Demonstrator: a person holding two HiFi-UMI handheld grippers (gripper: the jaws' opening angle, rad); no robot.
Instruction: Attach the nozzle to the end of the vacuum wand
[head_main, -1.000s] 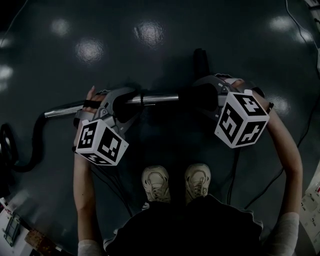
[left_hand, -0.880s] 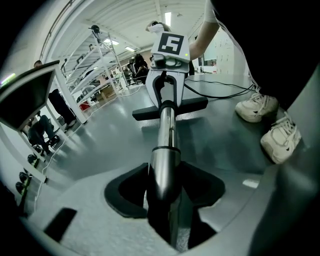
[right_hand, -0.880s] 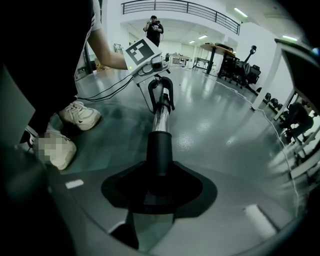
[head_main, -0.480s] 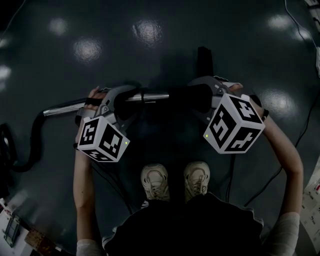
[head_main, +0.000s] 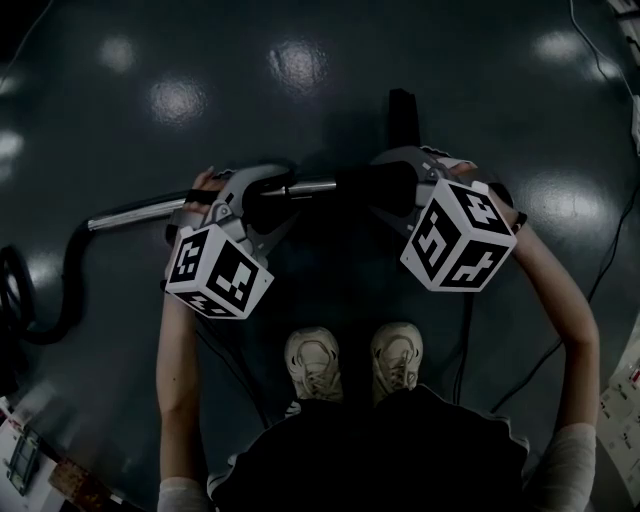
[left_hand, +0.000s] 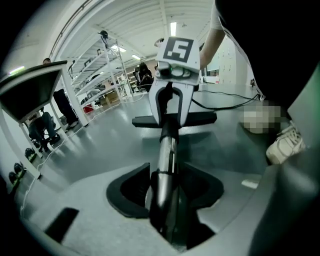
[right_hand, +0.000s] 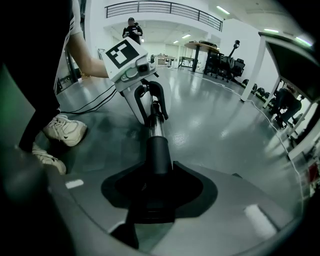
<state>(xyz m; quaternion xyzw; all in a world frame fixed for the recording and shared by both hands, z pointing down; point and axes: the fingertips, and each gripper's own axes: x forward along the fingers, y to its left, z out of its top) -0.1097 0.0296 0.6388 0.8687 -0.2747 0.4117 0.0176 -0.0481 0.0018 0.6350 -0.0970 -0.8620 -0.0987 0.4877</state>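
In the head view the silver vacuum wand (head_main: 130, 213) runs level across the dark floor. My left gripper (head_main: 262, 192) grips it, and its jaws are closing on the tube (left_hand: 167, 150). The right gripper (head_main: 395, 185) is shut on the black neck of the nozzle (head_main: 375, 185), whose flat head (head_main: 402, 110) points away from me. Only a short stretch of bare metal (head_main: 312, 186) shows between the two grippers. In the right gripper view the nozzle neck (right_hand: 159, 155) sits over the wand's end (right_hand: 156, 127), in line with the left gripper (right_hand: 140, 85).
A black hose (head_main: 60, 290) curls from the wand's left end to the frame edge. The person's shoes (head_main: 350, 365) stand just below the grippers. Cables (head_main: 610, 260) trail on the floor at right. Shelving (left_hand: 100, 65) and people stand far off.
The left gripper has moved right, towards the right one, and the bare metal between them has grown shorter. Both marker cubes have turned a little.
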